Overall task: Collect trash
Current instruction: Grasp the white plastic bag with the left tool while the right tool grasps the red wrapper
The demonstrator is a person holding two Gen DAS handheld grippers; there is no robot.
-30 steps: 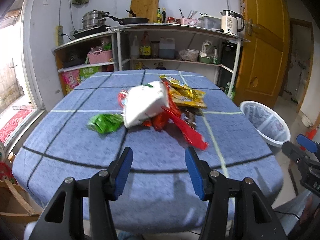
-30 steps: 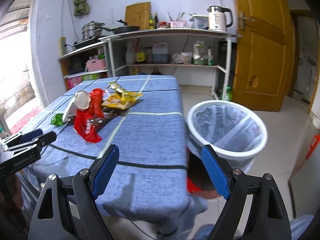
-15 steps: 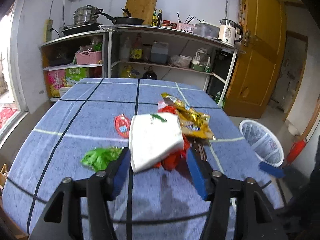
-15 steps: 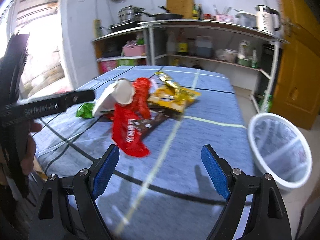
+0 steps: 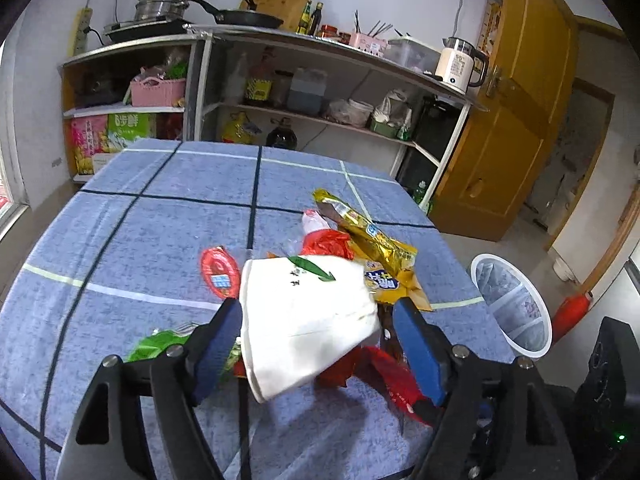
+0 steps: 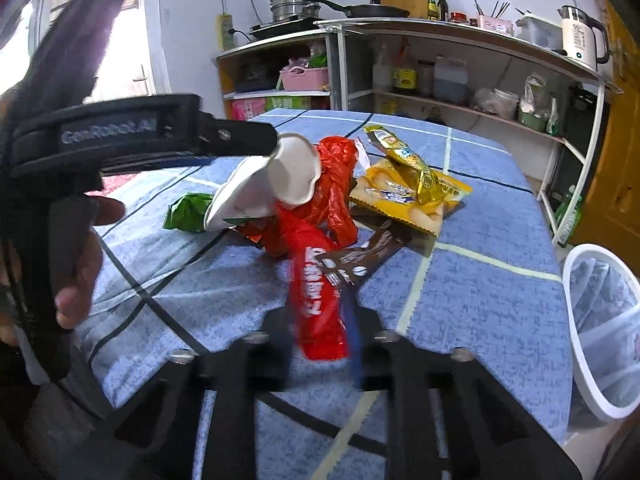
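Note:
A pile of trash lies on the blue checked tablecloth (image 5: 160, 220). On top of it a white paper cup (image 5: 308, 320) lies on its side. My left gripper (image 5: 316, 344) is open wide, with the cup between its blue fingers. The right wrist view shows one left finger (image 6: 240, 138) reaching the cup's rim (image 6: 296, 172). My right gripper (image 6: 320, 336) is blurred, its jaws closing tight on the near end of a long red wrapper (image 6: 316, 280). A white mesh bin (image 6: 600, 332) stands on the floor to the right of the table.
Also in the pile are a green wrapper (image 5: 156, 344), a round red lid (image 5: 218, 268), yellow snack bags (image 5: 376, 240), a brown wrapper (image 6: 360, 256) and a red plastic bag (image 6: 336, 176). Kitchen shelves (image 5: 320, 116) line the far wall. A wooden door (image 5: 512, 120) is at the right.
My left gripper moved forward until its fingers straddle the white cup. My right gripper swung left from the bin toward the pile and closed from wide open onto the red wrapper.

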